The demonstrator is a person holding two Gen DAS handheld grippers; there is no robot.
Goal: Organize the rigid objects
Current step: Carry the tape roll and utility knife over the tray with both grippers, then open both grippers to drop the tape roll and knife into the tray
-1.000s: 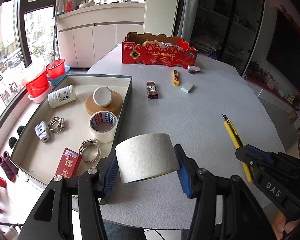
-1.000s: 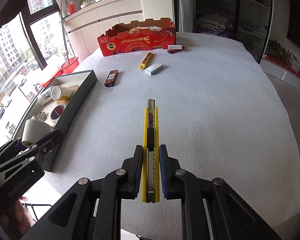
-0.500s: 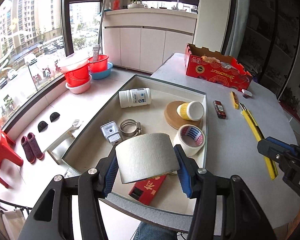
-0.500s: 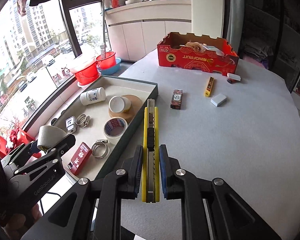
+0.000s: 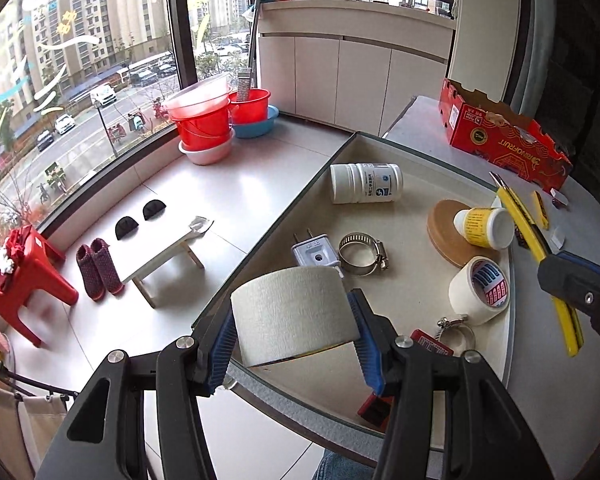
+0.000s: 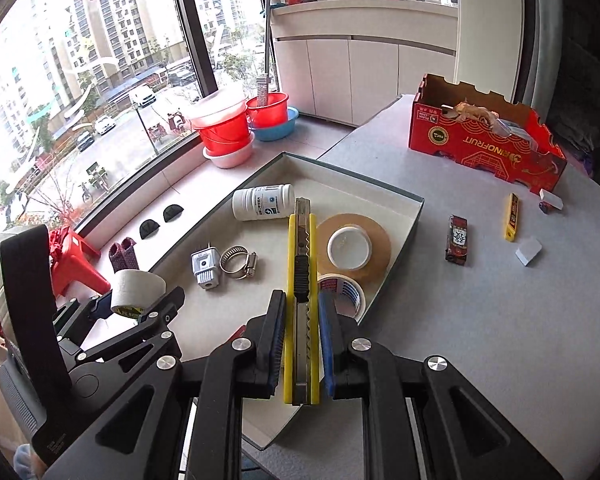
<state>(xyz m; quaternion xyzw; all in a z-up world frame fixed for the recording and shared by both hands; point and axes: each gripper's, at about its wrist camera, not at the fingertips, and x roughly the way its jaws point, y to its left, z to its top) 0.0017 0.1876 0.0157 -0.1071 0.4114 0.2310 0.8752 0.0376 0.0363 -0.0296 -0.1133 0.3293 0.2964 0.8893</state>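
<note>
My left gripper (image 5: pixel 294 342) is shut on a roll of white tape (image 5: pixel 292 314), held over the near left corner of the shallow grey tray (image 5: pixel 416 162). In the right wrist view the same left gripper (image 6: pixel 140 304) and its tape roll (image 6: pixel 134 286) show at the left. My right gripper (image 6: pixel 302 344) is shut on a yellow utility knife (image 6: pixel 300 264), which points out over the tray (image 6: pixel 416 216). The tray holds a white bottle (image 5: pixel 366 183), a plug adapter (image 5: pixel 315 251), a hose clamp (image 5: pixel 362 253), a wooden disc (image 5: pixel 444 232) with a small cup (image 5: pixel 484 227), another tape roll (image 5: pixel 480 290) and a red box (image 5: pixel 432 345).
A red cardboard box (image 6: pixel 488 146) stands at the table's far side. A dark lighter (image 6: pixel 457 239), a yellow blade case (image 6: pixel 511 216) and a white block (image 6: pixel 529 251) lie on the grey table (image 6: pixel 500 340). Red buckets (image 5: pixel 208 120) and a red stool (image 5: pixel 24 268) sit on the floor.
Both grippers have swung left from over the table to over the tray, each keeping its object. The tape roll now hangs at the tray's near corner and the knife over its middle.
</note>
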